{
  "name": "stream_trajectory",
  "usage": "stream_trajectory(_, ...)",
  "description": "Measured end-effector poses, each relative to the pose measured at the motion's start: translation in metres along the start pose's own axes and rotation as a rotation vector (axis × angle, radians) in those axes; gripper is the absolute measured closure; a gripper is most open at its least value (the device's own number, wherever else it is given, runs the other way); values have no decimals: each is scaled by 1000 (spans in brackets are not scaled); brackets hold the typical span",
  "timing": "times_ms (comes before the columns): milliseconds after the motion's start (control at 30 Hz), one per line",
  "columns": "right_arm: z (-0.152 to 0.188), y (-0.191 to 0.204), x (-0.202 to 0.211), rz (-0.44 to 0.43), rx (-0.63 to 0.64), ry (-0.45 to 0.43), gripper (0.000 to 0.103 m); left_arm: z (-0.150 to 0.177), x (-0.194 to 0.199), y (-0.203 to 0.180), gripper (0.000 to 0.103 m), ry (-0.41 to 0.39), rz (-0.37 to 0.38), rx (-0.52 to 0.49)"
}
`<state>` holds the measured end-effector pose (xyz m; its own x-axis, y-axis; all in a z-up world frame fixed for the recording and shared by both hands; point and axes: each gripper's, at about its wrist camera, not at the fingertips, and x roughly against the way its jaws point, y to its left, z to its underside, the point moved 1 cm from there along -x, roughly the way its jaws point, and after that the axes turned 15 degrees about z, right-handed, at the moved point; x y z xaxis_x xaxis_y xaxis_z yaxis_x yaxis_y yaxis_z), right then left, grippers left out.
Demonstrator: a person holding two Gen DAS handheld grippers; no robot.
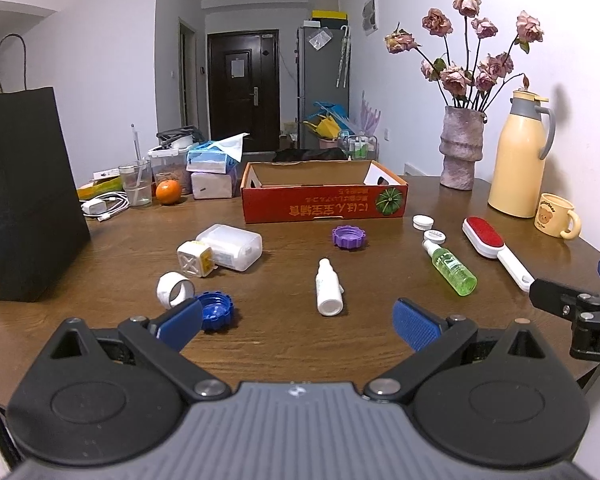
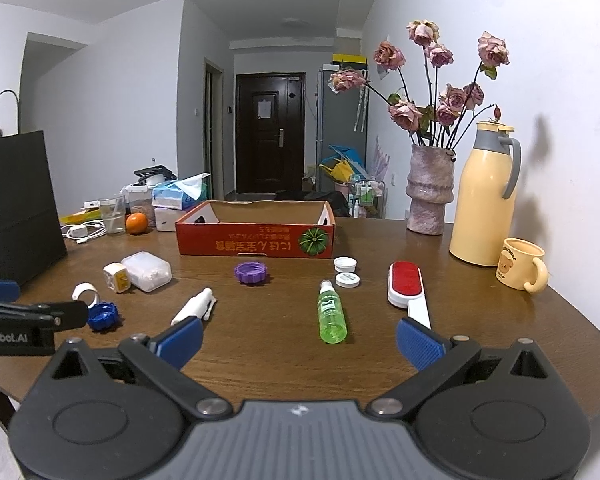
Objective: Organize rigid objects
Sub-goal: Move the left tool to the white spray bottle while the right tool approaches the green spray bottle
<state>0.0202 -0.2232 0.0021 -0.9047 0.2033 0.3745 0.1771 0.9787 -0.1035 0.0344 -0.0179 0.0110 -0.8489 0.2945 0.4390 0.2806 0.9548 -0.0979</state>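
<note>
An open red cardboard box (image 1: 324, 202) (image 2: 256, 242) stands mid-table. In front of it lie a white bottle (image 1: 329, 294) (image 2: 194, 307), a green spray bottle (image 1: 452, 267) (image 2: 331, 316), a red lint brush (image 1: 494, 250) (image 2: 408, 290), a purple cap (image 1: 349, 237) (image 2: 252, 272), a blue cap (image 1: 216, 310) (image 2: 103, 315), a white tape ring (image 1: 174, 289), a white plastic case (image 1: 232, 246) and two small white lids (image 1: 430, 229). My left gripper (image 1: 298, 326) is open and empty, just short of the white bottle. My right gripper (image 2: 300, 338) is open and empty, just short of the green bottle.
A black paper bag (image 1: 24, 200) stands at the left. A vase of dried roses (image 1: 460, 148), a yellow thermos (image 1: 520, 156) and a yellow mug (image 1: 556, 220) stand at the right. A glass, an orange (image 1: 168, 192), tissues and a charger sit at the back left.
</note>
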Motion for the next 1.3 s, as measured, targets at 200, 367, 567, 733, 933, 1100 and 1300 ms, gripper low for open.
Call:
stream_trajectory(200, -3, -3, -13, 9, -5, 10, 0, -7, -15, -3, 0, 15, 6, 3)
stream_trajectory(367, -6, -6, -27, 13, -9, 24, 0, -12, -28, -4, 0, 31, 6, 5)
stream_trajectory(567, -9, -7, -42, 13, -14, 35, 0, -17, -44, -2, 0, 49, -2, 5)
stream_trajectory(733, -10, -7, -55, 7, -13, 52, 0, -21, -55, -2, 0, 65, -5, 2)
stream_trajectory(933, -12, -6, -73, 3, -17, 68, 0, -24, -74, -2, 0, 88, -5, -1)
stream_trajectory(1100, -12, -7, -88, -4, -16, 84, 0, -26, -89, -1, 0, 106, -2, 3)
stream_trajectory(1300, -13, -7, -109, -8, -14, 103, 0, -29, -112, 0, 0, 134, 1, 11)
